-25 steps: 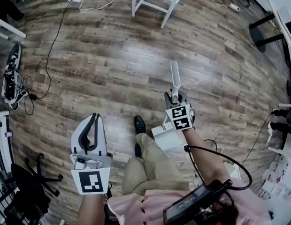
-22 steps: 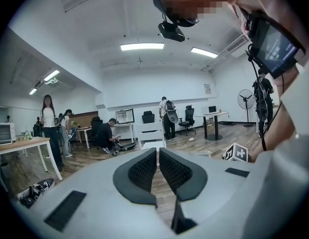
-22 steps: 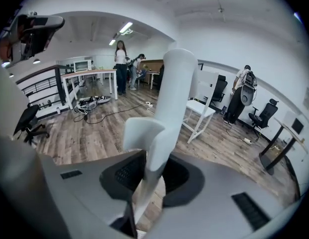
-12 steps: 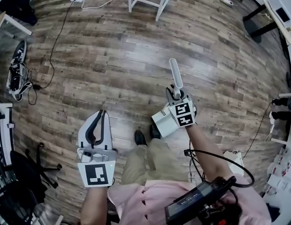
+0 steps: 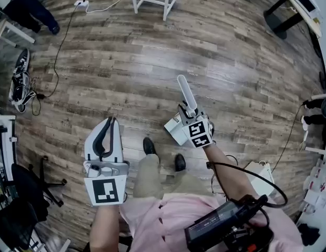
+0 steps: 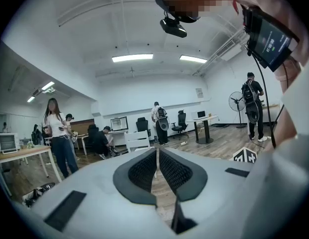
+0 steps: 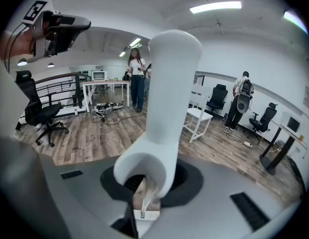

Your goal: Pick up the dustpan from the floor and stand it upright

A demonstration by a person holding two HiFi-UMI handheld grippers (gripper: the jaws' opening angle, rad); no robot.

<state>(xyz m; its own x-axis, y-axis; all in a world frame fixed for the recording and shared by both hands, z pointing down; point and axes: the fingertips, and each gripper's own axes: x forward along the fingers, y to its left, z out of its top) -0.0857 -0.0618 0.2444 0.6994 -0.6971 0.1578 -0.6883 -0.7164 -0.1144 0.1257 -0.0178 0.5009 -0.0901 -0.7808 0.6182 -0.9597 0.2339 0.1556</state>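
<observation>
Where the left arm reaches out: left gripper (image 5: pixel 108 122), jaws pressed together with nothing between them, over the wood floor (image 5: pixel 126 62).
Shoes (image 5: pixel 149 145): dark, planted between the two grippers.
Dustpan (image 5: pixel 185 93): white, held off the floor; its pan sits low against the right gripper's left side, and its handle runs along the long axis, straight out of the jaws, away from the person and leaning slightly left.
Right gripper (image 5: pixel 189 112): clamped on the handle's base.

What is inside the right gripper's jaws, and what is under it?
The white dustpan handle is clamped in the right gripper. The pan hangs beneath, partly covered by the gripper.
</observation>
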